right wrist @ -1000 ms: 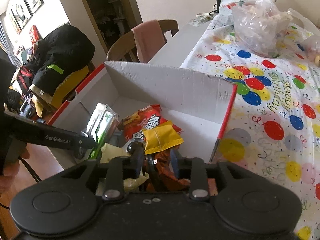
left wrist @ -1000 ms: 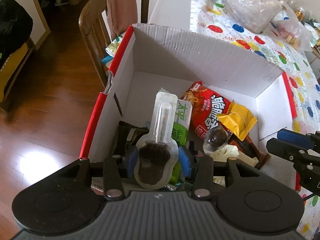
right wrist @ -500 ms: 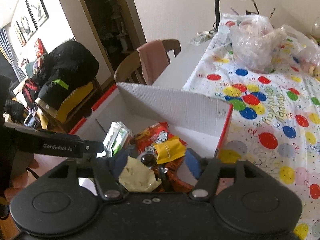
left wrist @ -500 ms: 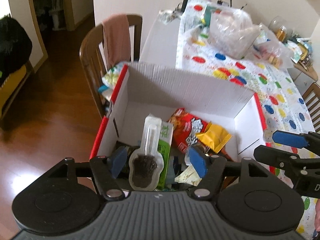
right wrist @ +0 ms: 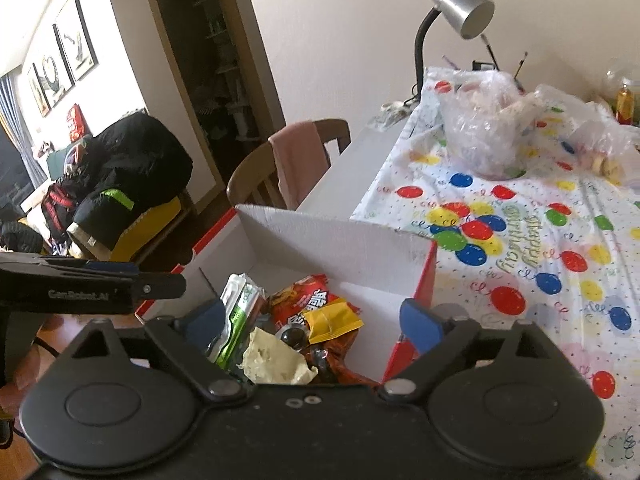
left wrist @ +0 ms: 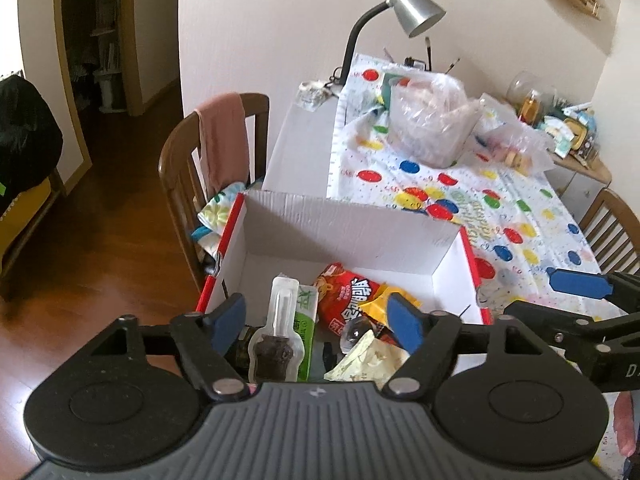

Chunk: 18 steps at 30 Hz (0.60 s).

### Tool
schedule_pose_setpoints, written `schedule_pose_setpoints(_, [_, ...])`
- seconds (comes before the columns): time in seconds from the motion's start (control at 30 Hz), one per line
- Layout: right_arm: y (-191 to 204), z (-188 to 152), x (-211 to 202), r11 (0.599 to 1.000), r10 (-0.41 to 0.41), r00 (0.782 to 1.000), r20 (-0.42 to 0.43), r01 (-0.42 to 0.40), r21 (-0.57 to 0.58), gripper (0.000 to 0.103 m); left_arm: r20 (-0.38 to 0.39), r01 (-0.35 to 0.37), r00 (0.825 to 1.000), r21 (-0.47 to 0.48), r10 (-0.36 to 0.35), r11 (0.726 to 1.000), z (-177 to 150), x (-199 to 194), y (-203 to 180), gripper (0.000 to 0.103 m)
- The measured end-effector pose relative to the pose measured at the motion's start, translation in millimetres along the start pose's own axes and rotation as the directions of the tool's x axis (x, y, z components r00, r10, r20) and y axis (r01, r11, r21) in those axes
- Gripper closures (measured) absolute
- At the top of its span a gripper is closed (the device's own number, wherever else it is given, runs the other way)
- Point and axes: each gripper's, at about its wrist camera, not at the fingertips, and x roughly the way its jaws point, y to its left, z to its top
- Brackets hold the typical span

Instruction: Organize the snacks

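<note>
A white cardboard box with red edges [left wrist: 360,232] [right wrist: 332,240] stands at the table's near end. In it lie a clear spoon-shaped pack with dark filling [left wrist: 276,344], a green pack [left wrist: 306,312] [right wrist: 240,304], a red snack bag [left wrist: 348,296] [right wrist: 308,300], a yellow pack [left wrist: 378,304] [right wrist: 332,318] and a pale wrapper [left wrist: 368,360] [right wrist: 272,360]. My left gripper [left wrist: 316,320] is open and empty above the box's near side. My right gripper [right wrist: 316,324] is open and empty above the box; it also shows in the left wrist view [left wrist: 576,300].
A balloon-print tablecloth [right wrist: 540,240] covers the table. Clear plastic bags [left wrist: 432,120] and a desk lamp [left wrist: 412,16] stand at the far end. A wooden chair with a pink cloth [left wrist: 216,148] stands left of the box. Wood floor lies to the left.
My left gripper opened and let the spoon-shaped pack go into the box. My right gripper opened too. Both grippers pulled up and back from the box.
</note>
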Motion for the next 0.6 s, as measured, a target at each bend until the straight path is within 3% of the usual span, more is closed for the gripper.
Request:
schedule_pose_setpoints(0.33, [4.2,-5.8,-25.8,1.0,-0.019,0.998,0.055,0.019,0.011,0.0,0.025,0.032,0.999,-0.009,-0.032,0.999,-11.2,-22.2,-6.6,0.014])
schedule_pose_setpoints(0.4, [4.2,-7.8,-29.0,0.999,-0.028,0.998,0.062,0.027,0.021,0.0,0.024,0.04,0.999,-0.009,-0.04,0.999,-14.9,-24.7,-9.3,0.005])
schedule_pose_setpoints(0.6, [3.8,-17.7,-40.8,0.997,-0.045,0.996,0.077,0.04,0.061,0.0,0.026,0.06,0.998,-0.011,-0.06,0.998,-24.9,-30.7,-15.4,0.004])
